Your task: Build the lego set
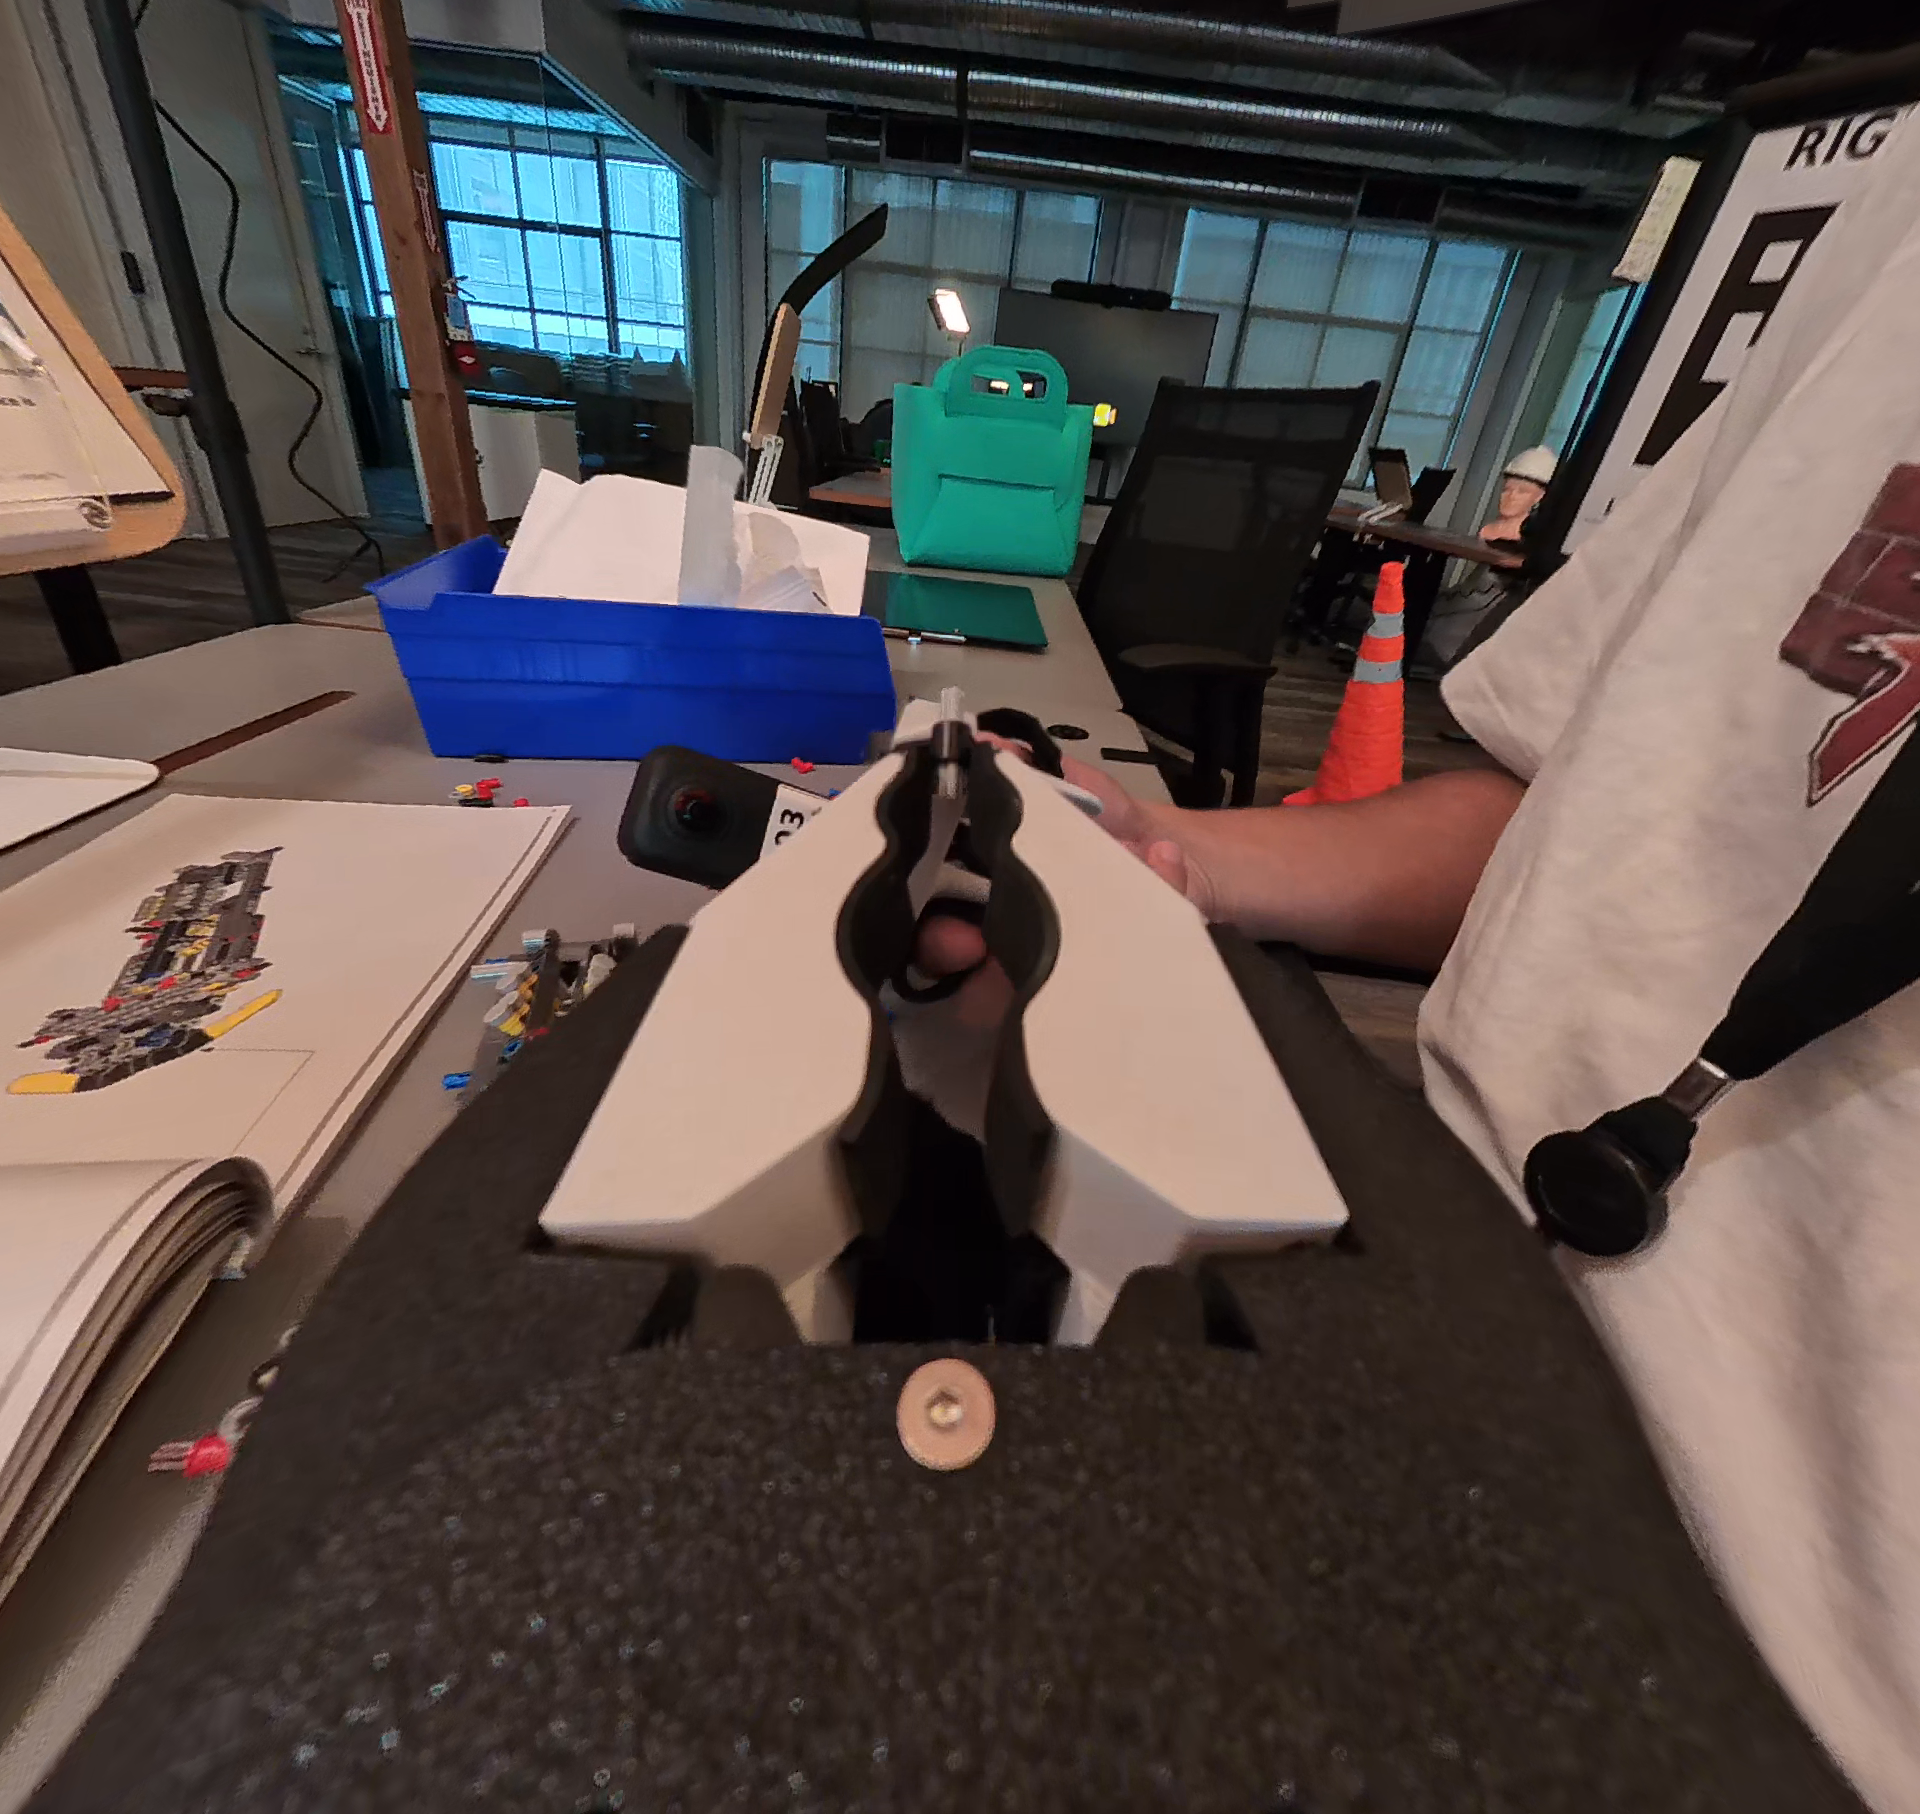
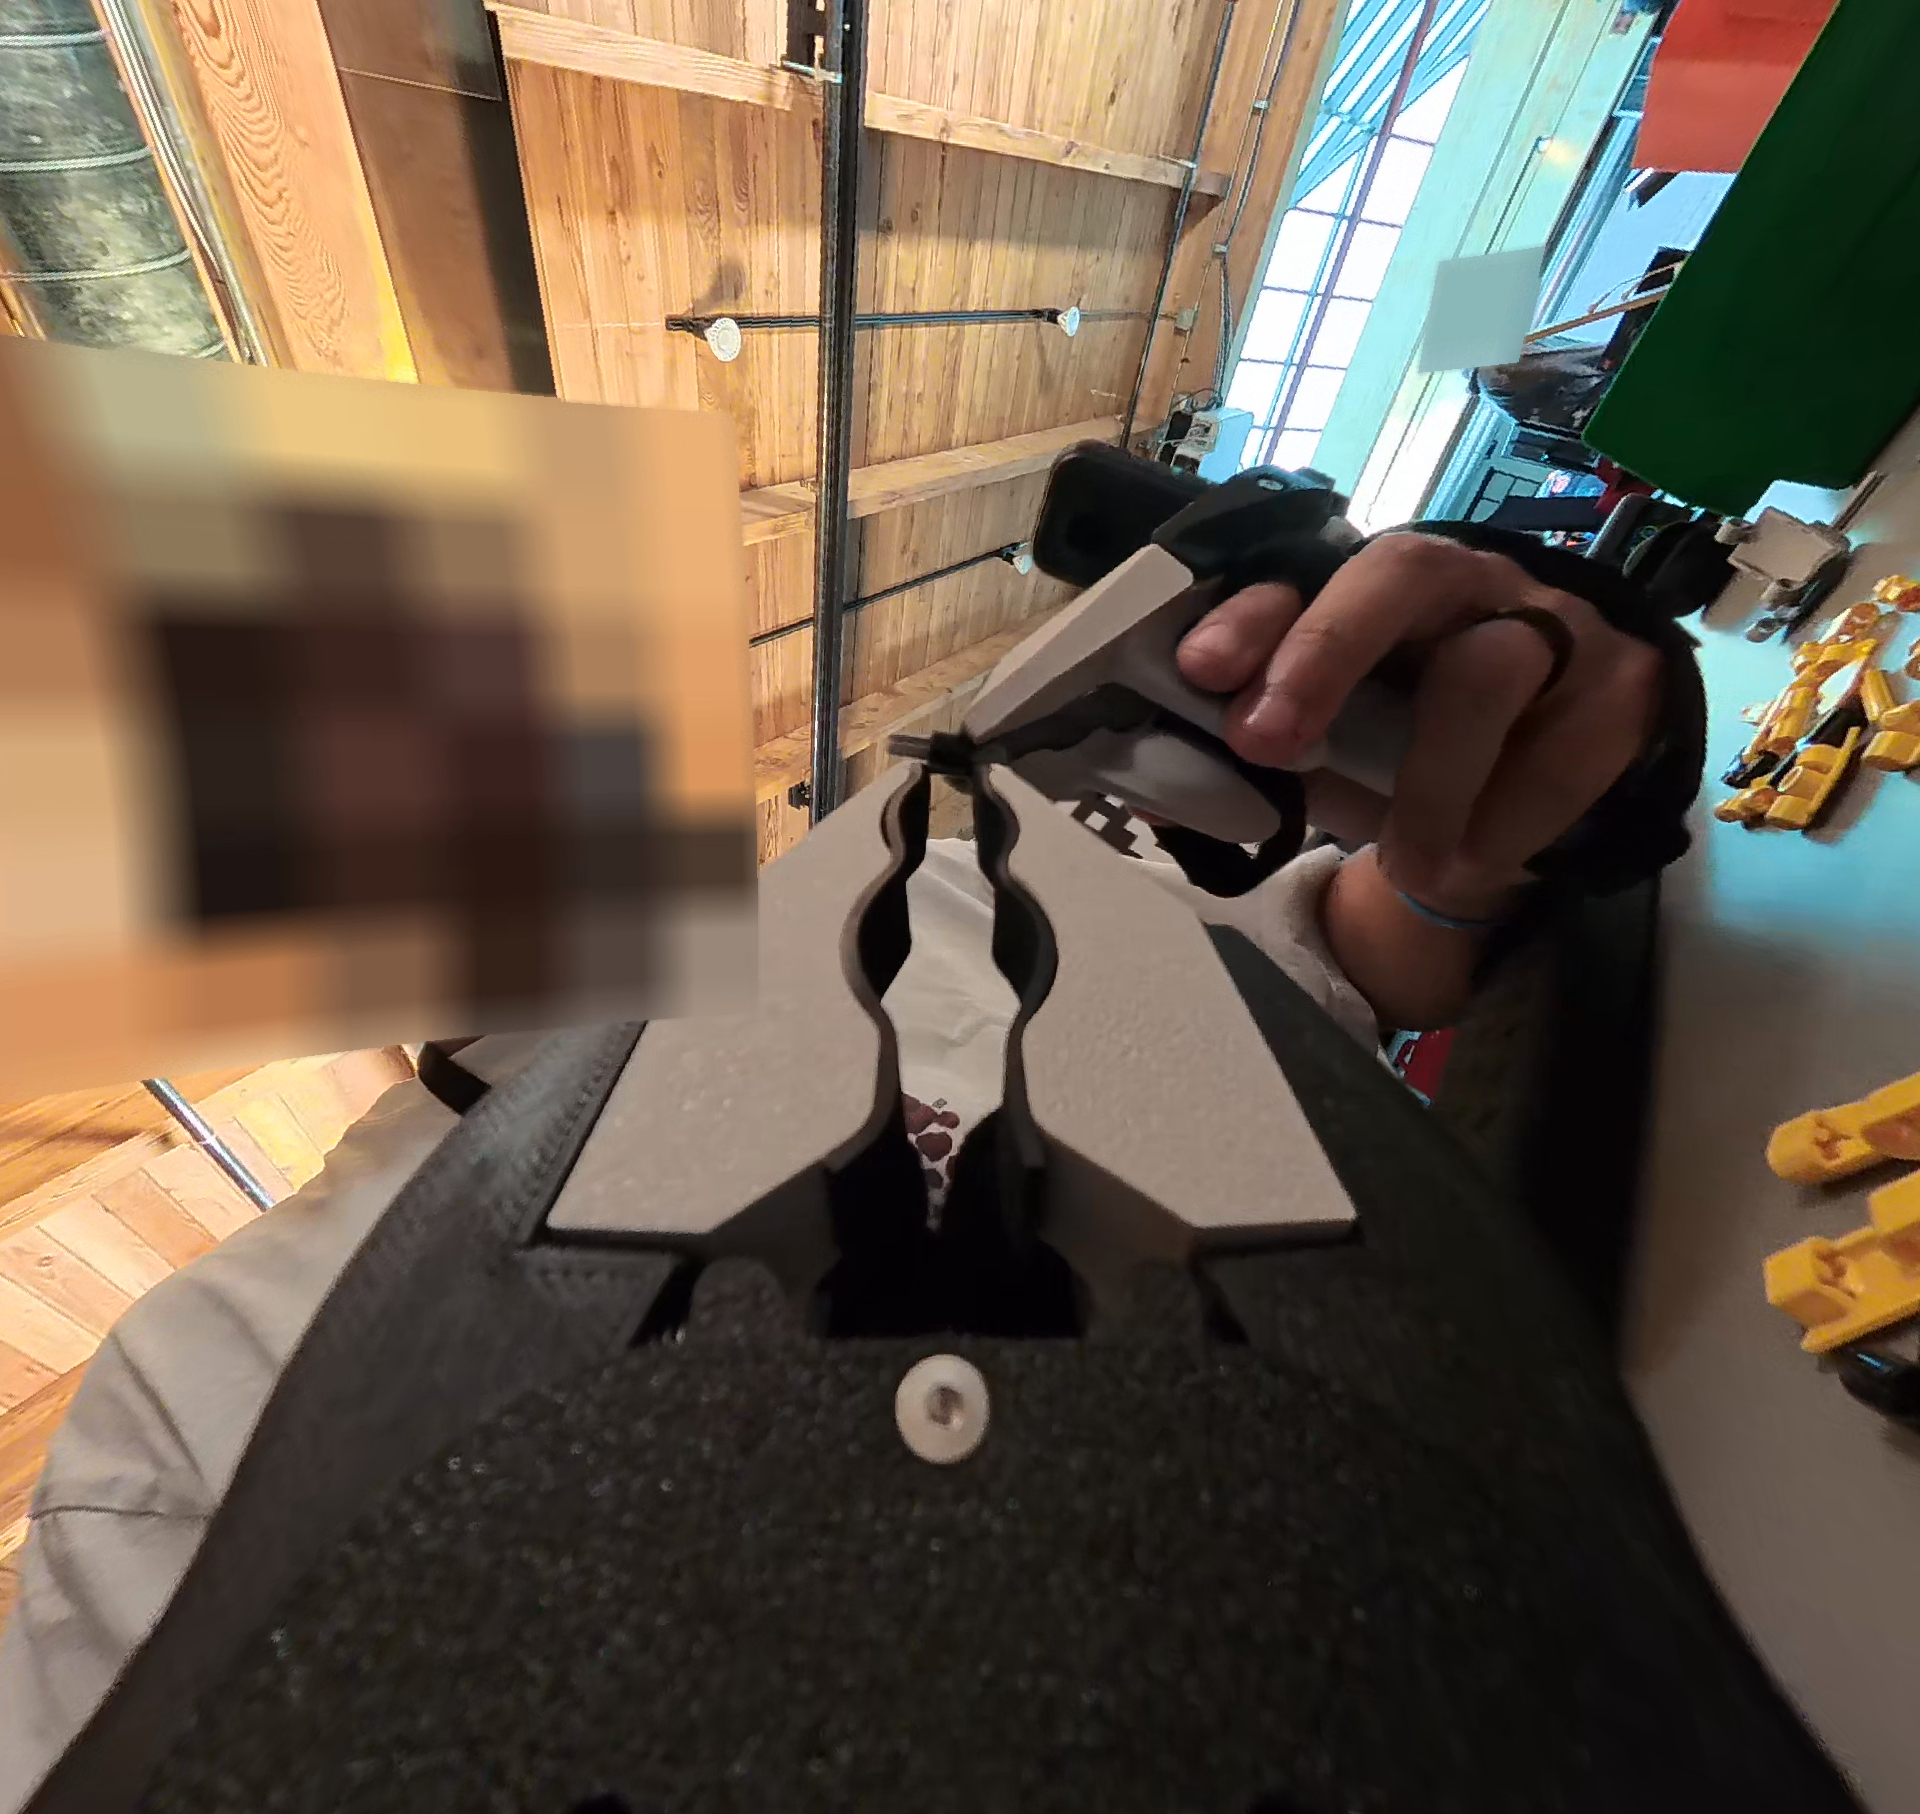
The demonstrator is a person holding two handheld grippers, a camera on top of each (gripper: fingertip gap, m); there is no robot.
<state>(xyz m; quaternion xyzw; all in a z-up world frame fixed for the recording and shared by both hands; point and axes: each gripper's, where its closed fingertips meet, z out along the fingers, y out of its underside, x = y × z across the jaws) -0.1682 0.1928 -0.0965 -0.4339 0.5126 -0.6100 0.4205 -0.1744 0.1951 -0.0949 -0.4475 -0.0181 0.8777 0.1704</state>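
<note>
Both claws meet in mid-air: left gripper [image 1: 951, 741] pinches a tiny stiff dark-grey plastic peg [image 1: 948, 738], featherlight and slippery, right gripper [image 2: 948, 769] nearly closed around its end

The right tongs [image 2: 948, 765] and left tongs [image 2: 961, 741] meet tip to tip on a small dark piece [image 2: 928, 746] in mid-air.

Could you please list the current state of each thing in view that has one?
Left gripper: jaws shut on small dark pin.
Small dark pin: held at the tips, off the table.
Right gripper: jaws nearly closed at the same pin; grip unclear.
White instruction booklet: open, flat.
Blue plastic bin: upright, holding white paper.
Yellow lego pieces: loose on table.
</note>
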